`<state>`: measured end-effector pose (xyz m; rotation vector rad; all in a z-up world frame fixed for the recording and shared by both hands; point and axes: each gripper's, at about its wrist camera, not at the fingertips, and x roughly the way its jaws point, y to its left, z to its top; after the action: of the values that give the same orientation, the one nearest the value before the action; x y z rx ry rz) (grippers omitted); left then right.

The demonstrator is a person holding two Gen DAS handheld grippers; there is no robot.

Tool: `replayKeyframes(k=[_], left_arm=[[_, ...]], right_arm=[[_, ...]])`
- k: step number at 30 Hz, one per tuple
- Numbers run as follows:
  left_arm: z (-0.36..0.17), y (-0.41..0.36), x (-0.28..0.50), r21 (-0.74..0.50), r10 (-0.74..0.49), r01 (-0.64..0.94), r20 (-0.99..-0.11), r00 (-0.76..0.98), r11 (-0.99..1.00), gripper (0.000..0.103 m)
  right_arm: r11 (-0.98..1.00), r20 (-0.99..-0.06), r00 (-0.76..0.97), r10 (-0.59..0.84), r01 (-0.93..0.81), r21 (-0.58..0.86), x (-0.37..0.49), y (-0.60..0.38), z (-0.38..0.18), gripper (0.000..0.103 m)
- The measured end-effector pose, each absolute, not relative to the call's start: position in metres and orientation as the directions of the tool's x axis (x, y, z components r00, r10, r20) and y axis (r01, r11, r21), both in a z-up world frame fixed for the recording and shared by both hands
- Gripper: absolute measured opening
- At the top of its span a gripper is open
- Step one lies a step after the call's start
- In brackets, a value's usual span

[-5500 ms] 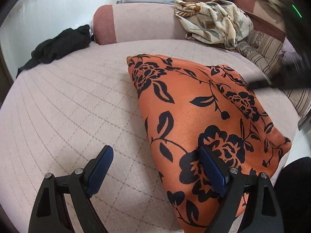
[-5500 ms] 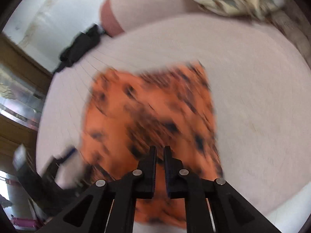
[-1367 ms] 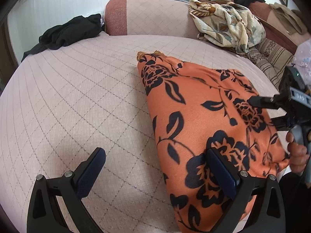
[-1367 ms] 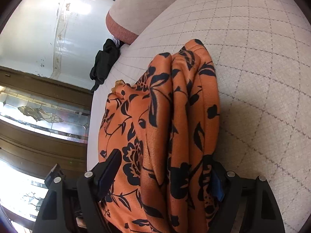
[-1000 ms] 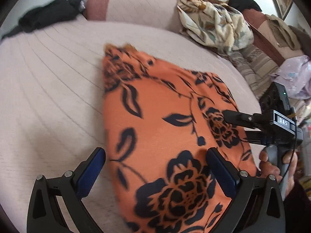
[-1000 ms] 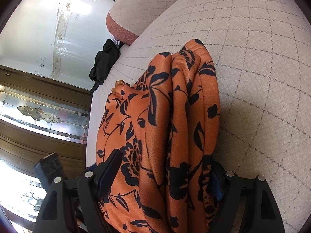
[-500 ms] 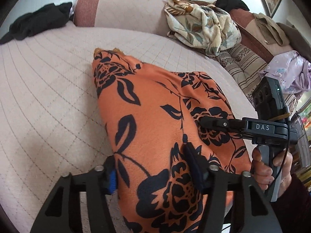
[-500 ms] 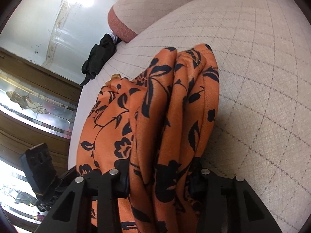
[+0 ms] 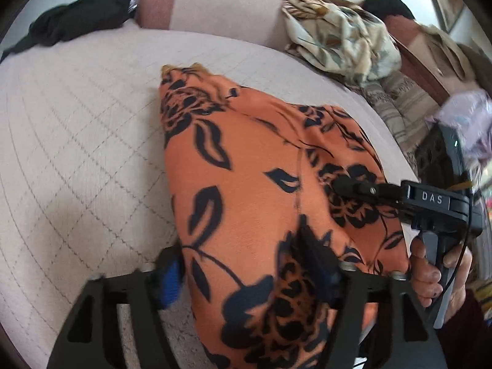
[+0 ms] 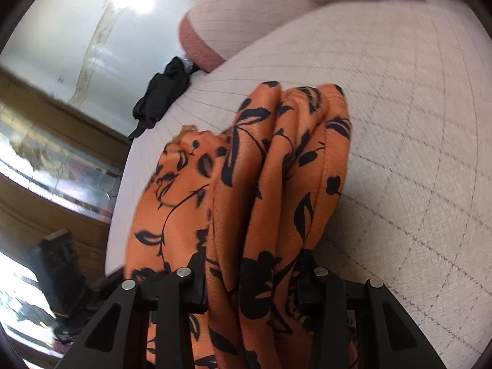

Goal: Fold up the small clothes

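Note:
An orange garment with black flowers (image 9: pixel 255 190) lies folded on the pale quilted bed (image 9: pixel 77 141). My left gripper (image 9: pixel 246 267) is shut on its near left edge, a thick bunch of cloth between the pads. My right gripper (image 10: pixel 252 279) is shut on the garment's right edge (image 10: pixel 276 203), where several folded layers stand bunched between the jaws. The right gripper also shows in the left wrist view (image 9: pixel 353 187), pressed on the cloth's right side, held by a hand (image 9: pixel 427 270).
A black garment (image 9: pixel 77 18) lies at the far left of the bed by a pink bolster (image 9: pixel 215 3). A cream patterned cloth (image 9: pixel 338 37) and striped and lilac clothes (image 9: pixel 409 104) are piled at the right. The bed edge runs near my right gripper.
Both grippers were open around the garment's edges a second ago and have since closed on it. The cloth's near end now bunches up between the jaws.

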<state>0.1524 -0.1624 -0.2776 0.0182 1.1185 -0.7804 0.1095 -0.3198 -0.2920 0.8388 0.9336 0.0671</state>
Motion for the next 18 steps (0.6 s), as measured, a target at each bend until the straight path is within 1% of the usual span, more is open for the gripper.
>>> replayKeyframes(k=[1, 2, 4, 5, 6, 7, 9, 10, 12, 15, 18], left_arm=[[-0.280, -0.162, 0.154, -0.366, -0.548, 0.560, -0.813, 0.198, 0.744, 0.087], [-0.284, -0.161, 0.156, -0.386, -0.555, 0.547, -0.813, 0.179, 0.742, 0.087], [-0.285, -0.160, 0.156, -0.414, -0.577, 0.538, -0.797, 0.175, 0.735, 0.087], [-0.283, -0.162, 0.154, -0.412, -0.587, 0.556, -0.789, 0.178, 0.722, 0.074], [-0.279, -0.164, 0.150, -0.408, -0.599, 0.578, -0.779, 0.183, 0.707, 0.065], [-0.276, -0.165, 0.147, -0.383, -0.594, 0.591, -0.777, 0.209, 0.710, 0.061], [-0.268, -0.167, 0.141, -0.332, -0.586, 0.624, -0.769, 0.254, 0.707, 0.050], [-0.266, -0.167, 0.140, -0.329, -0.588, 0.627, -0.765, 0.261, 0.706, 0.049], [-0.263, -0.164, 0.142, -0.338, -0.596, 0.622, -0.758, 0.265, 0.706, 0.043], [-0.258, -0.162, 0.143, -0.327, -0.590, 0.618, -0.756, 0.283, 0.715, 0.041], [-0.245, -0.158, 0.139, -0.272, -0.572, 0.625, -0.743, 0.346, 0.732, 0.041]], right_arm=[[0.669, -0.680, 0.609, 0.408, 0.307, 0.677, 0.110, -0.324, -0.296, 0.044], [0.644, -0.680, 0.599, 0.423, 0.330, 0.691, 0.110, -0.328, -0.302, 0.050], [0.600, -0.666, 0.592, 0.454, 0.349, 0.720, 0.111, -0.333, -0.309, 0.052], [0.598, -0.664, 0.591, 0.458, 0.347, 0.722, 0.111, -0.334, -0.309, 0.053], [0.605, -0.665, 0.592, 0.455, 0.342, 0.719, 0.111, -0.332, -0.308, 0.054], [0.617, -0.669, 0.593, 0.449, 0.336, 0.712, 0.112, -0.330, -0.307, 0.054], [0.664, -0.684, 0.594, 0.424, 0.309, 0.681, 0.113, -0.321, -0.301, 0.052], [0.677, -0.684, 0.599, 0.418, 0.297, 0.674, 0.113, -0.319, -0.298, 0.045], [0.690, -0.675, 0.616, 0.406, 0.277, 0.668, 0.112, -0.316, -0.292, 0.042], [0.715, -0.676, 0.632, 0.380, 0.263, 0.648, 0.111, -0.311, -0.285, 0.040], [0.726, -0.664, 0.651, 0.368, 0.246, 0.642, 0.108, -0.311, -0.280, 0.039]])
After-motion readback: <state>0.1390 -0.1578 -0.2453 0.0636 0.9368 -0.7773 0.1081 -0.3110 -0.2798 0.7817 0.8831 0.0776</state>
